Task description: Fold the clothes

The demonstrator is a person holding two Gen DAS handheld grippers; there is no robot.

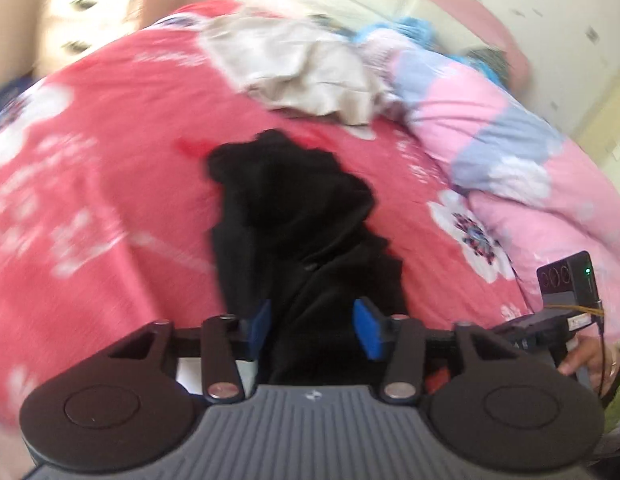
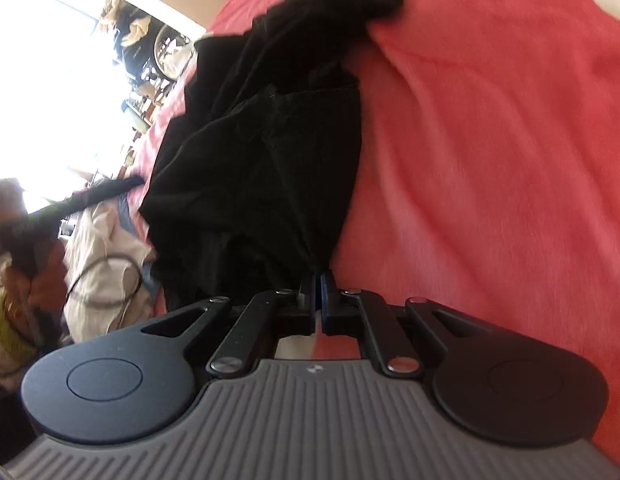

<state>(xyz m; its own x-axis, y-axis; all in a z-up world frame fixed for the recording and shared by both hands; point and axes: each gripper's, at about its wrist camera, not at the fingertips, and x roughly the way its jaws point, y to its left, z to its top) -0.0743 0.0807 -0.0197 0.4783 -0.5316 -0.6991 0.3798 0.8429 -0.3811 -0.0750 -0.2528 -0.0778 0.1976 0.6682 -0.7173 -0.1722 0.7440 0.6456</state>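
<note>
Black garment on the red bed is pinched by the closed right hand-held gripper, while the left hand-held gripper is parted around it unclamped; spreading flat is judged next.

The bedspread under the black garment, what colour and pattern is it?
The bedspread is coral red with white flower prints, clearest in the left wrist view.

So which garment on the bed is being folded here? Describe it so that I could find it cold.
Start from the red floral bedspread that covers the bed. Near its middle lies a crumpled black garment, nearer the camera than the beige clothes pile and left of the pink and blue quilt. It is the only black item, and the right gripper is pinching its edge.
</note>
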